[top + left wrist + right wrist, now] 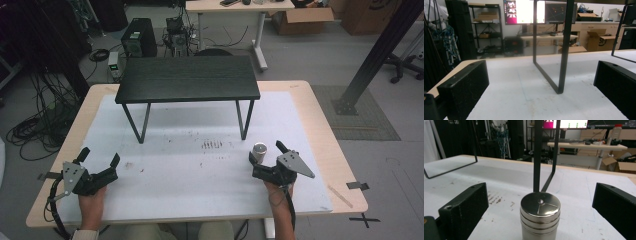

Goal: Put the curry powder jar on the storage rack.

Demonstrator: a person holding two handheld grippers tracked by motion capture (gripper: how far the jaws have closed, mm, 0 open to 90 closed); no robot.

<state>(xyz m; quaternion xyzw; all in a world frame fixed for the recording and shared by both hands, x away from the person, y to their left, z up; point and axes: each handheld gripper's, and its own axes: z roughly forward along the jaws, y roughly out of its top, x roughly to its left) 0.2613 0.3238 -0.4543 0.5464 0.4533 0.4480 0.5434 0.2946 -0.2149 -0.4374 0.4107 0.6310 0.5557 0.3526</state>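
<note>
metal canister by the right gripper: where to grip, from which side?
Grip the metal canister across its round side wall, below the ridged lid, coming in level from the person's side. It stands upright on the white table mat, centred between the open jaws of the right gripper, so a straight advance and close likely suffices. The curved wall offers two opposing contact lines.

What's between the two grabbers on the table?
Mostly bare white table sheet with small dark smudges, seen in the high view. The metal canister stands between the right gripper's open jaws.

Grey floor (310, 55) surrounds the table; at eleven o'clock a black computer tower (139, 37), at one o'clock cardboard boxes (305, 20).
</note>
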